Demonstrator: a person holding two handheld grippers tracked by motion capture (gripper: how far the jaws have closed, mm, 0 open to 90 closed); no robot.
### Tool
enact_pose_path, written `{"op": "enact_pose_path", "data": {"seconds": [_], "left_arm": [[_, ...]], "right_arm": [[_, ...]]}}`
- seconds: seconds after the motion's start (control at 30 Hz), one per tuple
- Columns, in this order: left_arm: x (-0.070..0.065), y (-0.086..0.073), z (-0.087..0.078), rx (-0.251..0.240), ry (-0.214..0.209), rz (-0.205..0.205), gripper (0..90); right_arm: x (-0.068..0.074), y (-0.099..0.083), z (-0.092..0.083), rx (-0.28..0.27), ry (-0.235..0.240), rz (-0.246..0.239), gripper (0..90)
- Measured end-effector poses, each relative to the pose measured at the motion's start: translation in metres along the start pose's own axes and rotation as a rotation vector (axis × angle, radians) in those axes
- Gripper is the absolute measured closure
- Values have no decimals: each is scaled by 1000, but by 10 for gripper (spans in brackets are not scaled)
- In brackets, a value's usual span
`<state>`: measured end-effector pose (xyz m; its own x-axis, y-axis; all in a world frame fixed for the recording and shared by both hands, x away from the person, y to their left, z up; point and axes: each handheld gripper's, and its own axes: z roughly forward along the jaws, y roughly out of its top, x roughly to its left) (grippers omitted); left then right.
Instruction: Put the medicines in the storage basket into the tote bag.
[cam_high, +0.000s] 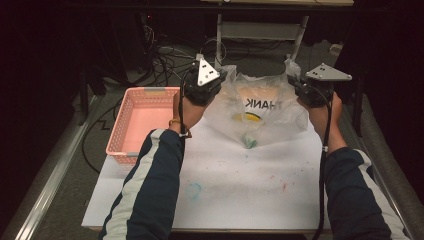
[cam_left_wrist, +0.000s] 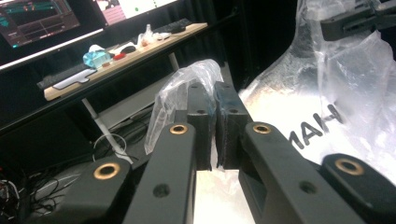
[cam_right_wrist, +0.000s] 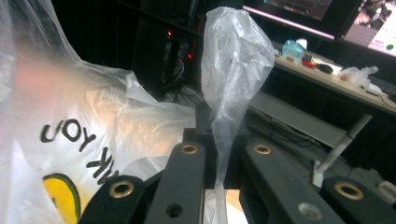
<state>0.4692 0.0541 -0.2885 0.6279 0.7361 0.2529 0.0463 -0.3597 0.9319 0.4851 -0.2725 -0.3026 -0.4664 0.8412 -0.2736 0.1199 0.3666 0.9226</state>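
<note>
A white table (cam_high: 235, 185) carries everything. It has small green and red smudges on it. A pink basket (cam_high: 142, 120) sits on the left side, toward the far edge. A clear plastic bag (cam_high: 260, 112) with black letters rests at the far middle.

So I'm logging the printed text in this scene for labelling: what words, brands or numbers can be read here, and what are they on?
"THANK", seen mirrored through the plastic: on the clear plastic bag, high view.
"YOU" over part of "THANK", upside down: on the same bag, right gripper view, above a yellow print.
"HAN", part of the same word: left gripper view.
Monitor screens behind the desk: text too small and blurred to read.
Pink basket: no lettering visible.
</note>
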Motion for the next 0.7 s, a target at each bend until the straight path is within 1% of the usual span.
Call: {"op": "enact_pose_path", "data": {"seconds": [0.03,0.07,0.13,0.2,0.27,0.33,0.47,0.57,0.63,0.7], "left_arm": [[2,2,1,1,-1,-4,839],[3,4,2,-1,0,-8,839],[4,8,1,-12,3,-10,839],[4,11,2,-12,11,-5,840],[5,15,4,-7,33,-15,842],[6,18,4,-4,33,-29,843],[6,25,3,-15,41,-9,842],[10,29,6,-23,42,-22,841],[12,31,9,-21,48,-19,841],[15,34,11,-23,48,-30,841]], "right_arm": [[-1,0,2,10,-7,-5,898],[-3,1,3,14,-8,1,898],[-6,4,4,9,-6,13,898],[-7,6,4,5,-12,20,899],[-8,8,5,9,-17,17,899],[-8,9,7,15,-17,22,899],[-11,14,8,13,-23,27,899],[-15,17,11,18,-34,30,900],[-18,18,15,27,-40,30,900],[-22,18,20,42,-42,47,899]]}}
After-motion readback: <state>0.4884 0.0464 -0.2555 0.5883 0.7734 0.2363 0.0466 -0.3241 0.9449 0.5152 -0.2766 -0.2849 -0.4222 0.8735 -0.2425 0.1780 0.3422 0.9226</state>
